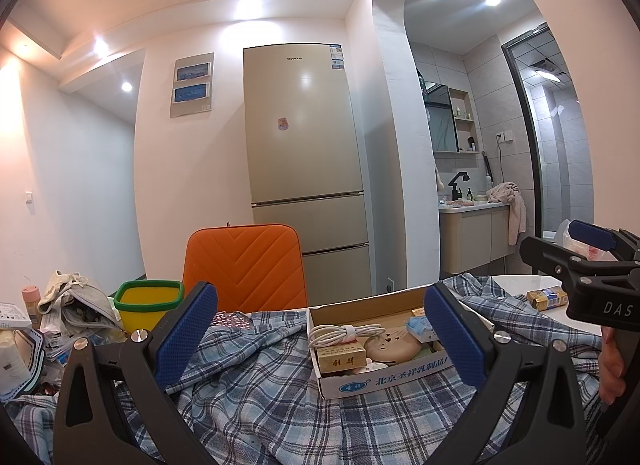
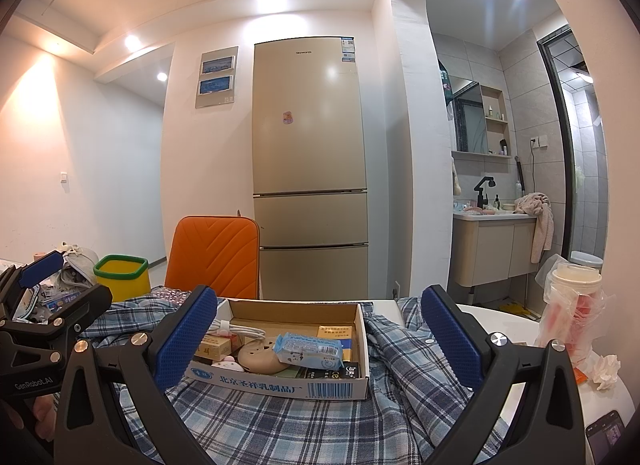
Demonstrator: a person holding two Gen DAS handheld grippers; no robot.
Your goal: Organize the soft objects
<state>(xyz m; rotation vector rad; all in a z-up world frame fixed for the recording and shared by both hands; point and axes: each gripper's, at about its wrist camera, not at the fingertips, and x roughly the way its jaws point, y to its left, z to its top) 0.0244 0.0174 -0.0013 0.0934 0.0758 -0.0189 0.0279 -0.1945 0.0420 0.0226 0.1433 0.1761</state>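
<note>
On the tabletop [image 2: 500, 325], a blue plaid shirt [image 1: 260, 393] lies crumpled and spread across the near side, and a shallow cardboard box [image 2: 280, 383] sits on top of it. Its front wall carries blue Chinese print — "北京圣祥乳制品厂" — beside a round logo and a barcode. Inside lie a coiled white cable [image 1: 344, 335], a small yellow carton [image 1: 340, 359] with Chinese characters too small to make out, a tan oval case [image 2: 262, 359] pierced with holes, and a blue packet of tissues [image 2: 308, 349] leaning over it.

Both tools are released. The left tool [image 1: 320, 337] hangs over the shirt with its blue-padded jaws spread wide, holding nothing, the box between them in its own view. The right tool [image 2: 320, 339] is the same, jaws apart and empty, just right of the left one; its black body reads "DAS" in the left view, while the left tool's body reads "GenRobot.AI" in the right view.

Far left stands a yellow bin [image 1: 149, 305] with a green rim, contents hidden, next to a heap of papers and grey cloth [image 1: 76, 297]. Behind the tabletop are an orange chair back [image 1: 244, 265] and a tall beige fridge [image 2: 310, 165] marked "Skyworth". At the right edge, a plastic cup [image 2: 574, 305] stands wrapped in a clear bag.
</note>
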